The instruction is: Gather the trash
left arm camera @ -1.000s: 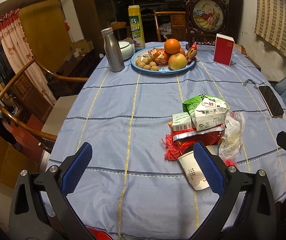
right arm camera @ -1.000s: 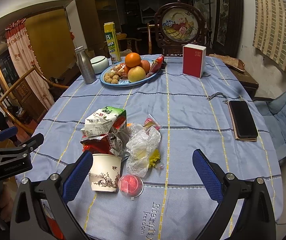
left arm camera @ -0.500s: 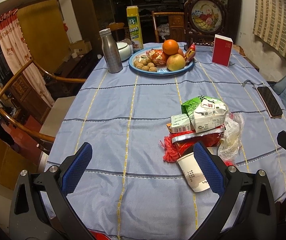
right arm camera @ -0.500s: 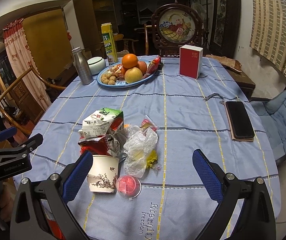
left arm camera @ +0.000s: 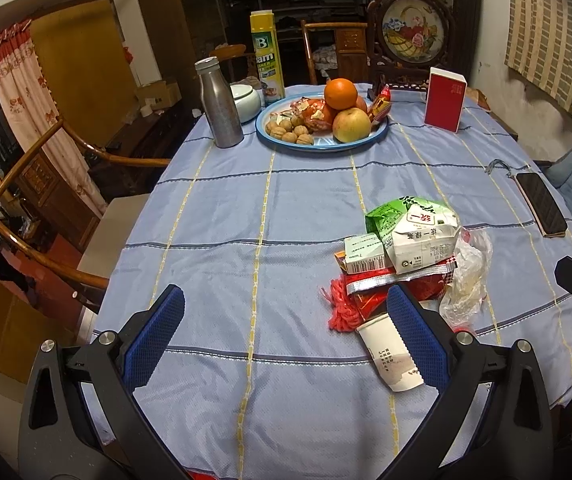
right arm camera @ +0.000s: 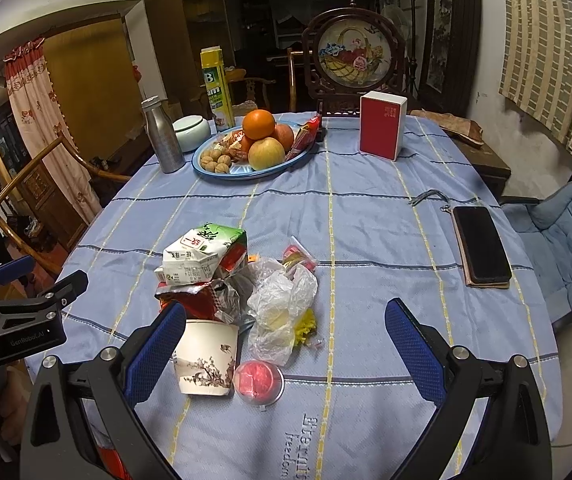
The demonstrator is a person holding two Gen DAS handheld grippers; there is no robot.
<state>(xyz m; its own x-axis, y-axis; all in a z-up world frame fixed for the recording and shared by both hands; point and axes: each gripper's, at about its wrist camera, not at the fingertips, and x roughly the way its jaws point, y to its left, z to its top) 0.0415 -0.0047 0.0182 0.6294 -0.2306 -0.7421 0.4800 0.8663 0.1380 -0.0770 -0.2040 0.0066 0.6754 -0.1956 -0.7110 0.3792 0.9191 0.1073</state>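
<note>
Both claws hang wide apart, holding nothing: the left claw [left arm camera: 282,336] over the bench [left arm camera: 214,216], the right claw [right arm camera: 286,344] just above the trash pile [right arm camera: 238,292] near the bench's front edge.

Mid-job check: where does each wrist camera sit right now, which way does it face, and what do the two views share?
Left wrist: behind the open left gripper, at the table's near edge, facing the far end; trash pile to its right, paper cup by its right finger.
Right wrist: behind the open right gripper, same heading; the left gripper shows at the left edge.
Shared: cup, green carton, fruit plate, red box, phone.
</note>
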